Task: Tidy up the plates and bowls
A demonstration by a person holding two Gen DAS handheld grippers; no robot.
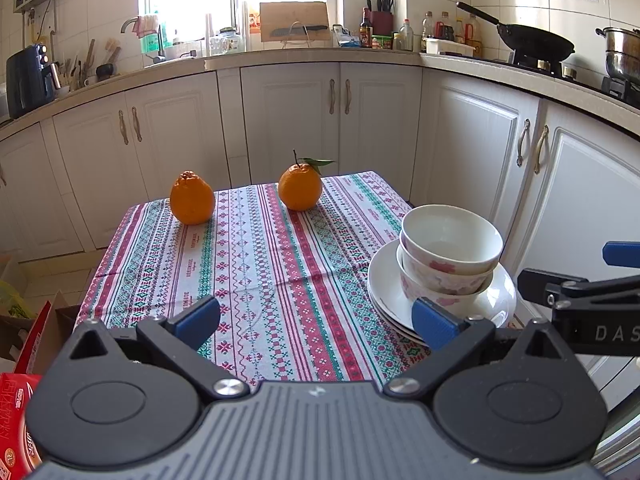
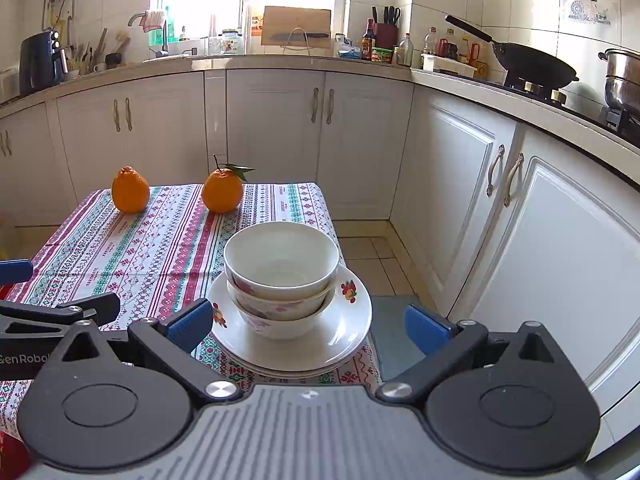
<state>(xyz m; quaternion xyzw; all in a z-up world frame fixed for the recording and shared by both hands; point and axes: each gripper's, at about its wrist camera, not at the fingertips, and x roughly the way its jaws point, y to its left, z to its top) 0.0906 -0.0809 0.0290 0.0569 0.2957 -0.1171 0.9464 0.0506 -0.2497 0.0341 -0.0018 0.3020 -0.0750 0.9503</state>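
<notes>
Bowls: we see a nested stack of bowls (image 2: 281,276), plain white inside, pink flowers on the outer walls, standing on the plates.
Plates: stacked white plates (image 2: 344,332) with small fruit prints on the rim, at the near right corner of the bench (image 2: 160,248), on a striped patterned tablecloth (image 1: 272,264).
Right hand-held gripper: the right hand-held gripper (image 2: 308,326) has its blue pads wide apart, clamping nothing; in its own view the plates lie between them and we cannot tell any contact.
Left hand-held gripper: the left hand-held gripper (image 1: 316,320) is likewise spread and holds nothing, over bare cloth just left of the plates.
Writing: we read "DAS" on the right tool's body in the left view and "enRobo" on the left tool's body in the right view; small repeated text on the cloth is too fine to read.
Oranges: two oranges (image 1: 193,198) at the far end of the bench, one with stem and leaf.
Left view only: a red printed carton (image 1: 20,420) at the lower left, with characters we cannot make out.
Right view only: the fruit prints on the plate rim and the tiled floor (image 2: 376,256) past the bench's right edge.
Background: white cabinets, a wok (image 2: 532,62) and steel pot on the stove.
</notes>
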